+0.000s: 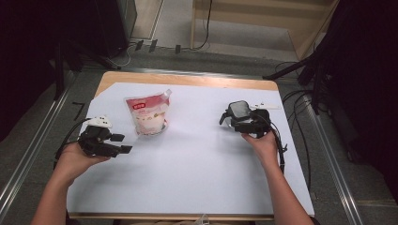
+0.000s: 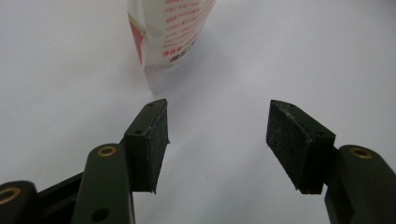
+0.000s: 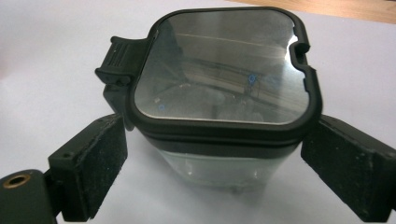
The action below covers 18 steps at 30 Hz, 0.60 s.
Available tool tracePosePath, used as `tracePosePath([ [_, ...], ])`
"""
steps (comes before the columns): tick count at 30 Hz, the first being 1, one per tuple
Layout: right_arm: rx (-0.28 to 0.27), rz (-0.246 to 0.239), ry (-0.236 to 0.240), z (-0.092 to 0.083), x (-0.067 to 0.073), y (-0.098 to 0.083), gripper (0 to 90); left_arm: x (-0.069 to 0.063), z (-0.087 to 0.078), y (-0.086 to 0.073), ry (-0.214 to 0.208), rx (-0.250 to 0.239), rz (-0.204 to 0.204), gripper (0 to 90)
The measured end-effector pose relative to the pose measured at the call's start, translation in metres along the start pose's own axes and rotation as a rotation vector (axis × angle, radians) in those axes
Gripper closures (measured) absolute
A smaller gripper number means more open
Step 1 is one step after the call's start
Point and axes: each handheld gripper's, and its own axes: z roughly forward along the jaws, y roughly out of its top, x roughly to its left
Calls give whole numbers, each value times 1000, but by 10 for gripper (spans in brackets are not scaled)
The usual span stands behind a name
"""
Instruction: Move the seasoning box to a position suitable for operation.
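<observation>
A clear square container (image 1: 238,110) with a black-rimmed lid and a side latch stands on the white table cover (image 1: 187,178) at the right. My right gripper (image 1: 233,120) reaches around it from the near side. In the right gripper view the container (image 3: 219,70) sits between the two pads, which flank its sides just below the lid; the right gripper (image 3: 215,161) looks open. A red-and-white pouch (image 1: 149,115) stands left of centre. My left gripper (image 1: 123,143) is held near the table's left edge, open and holding nothing. In its own view the left gripper (image 2: 217,140) points at the pouch (image 2: 170,32) a short way ahead.
A small white piece (image 1: 268,104) lies just right of the container. Black cables (image 1: 300,117) trail off the table's right side. A bare wooden strip (image 1: 187,79) shows along the far edge of the table.
</observation>
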Motion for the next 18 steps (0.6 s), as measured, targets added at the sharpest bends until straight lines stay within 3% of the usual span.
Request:
tracePosePath([
  [7, -17, 1, -50, 15, 2, 1, 76, -1, 0, -3, 8, 9, -5, 400],
  [12, -12, -6, -69, 29, 6, 2, 71, 1, -2, -6, 12, 6, -15, 400],
  [18, -32, 5, -67, 39, 3, -2, 81, 0, -4, -5, -10, -15, -16, 400],
])
